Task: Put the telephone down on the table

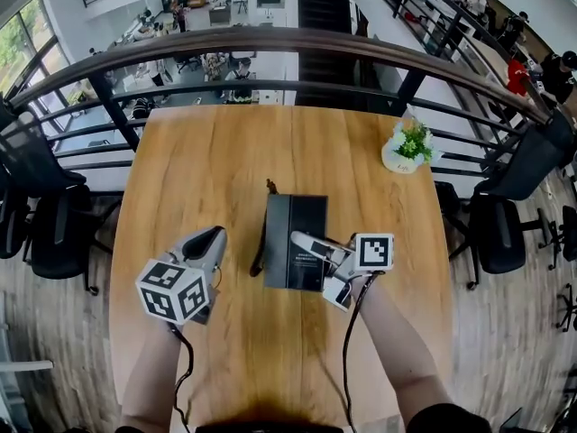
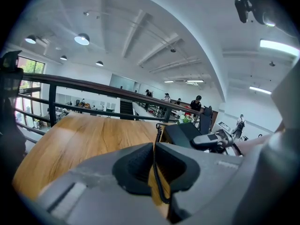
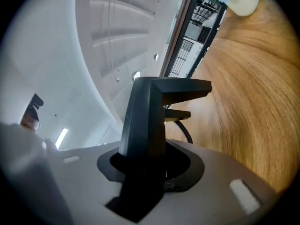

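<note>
Telephone (image 1: pixel 288 219): black, flat-sided rectangular body, matt finish, small pale print on its upper face. Located over the middle of the wooden table (image 1: pixel 189 170), long side running away from the person. Coiled black cord (image 1: pixel 259 246) lies along its left edge. Right side clamped between the jaws of the right gripper (image 1: pixel 308 242). Contact with the table top cannot be confirmed

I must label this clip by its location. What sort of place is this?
Probably an upper gallery in an open-plan office: the wooden table stands beside a curved railing, a lower floor with desks and people shows beyond it, and black office chairs flank the table.
</note>
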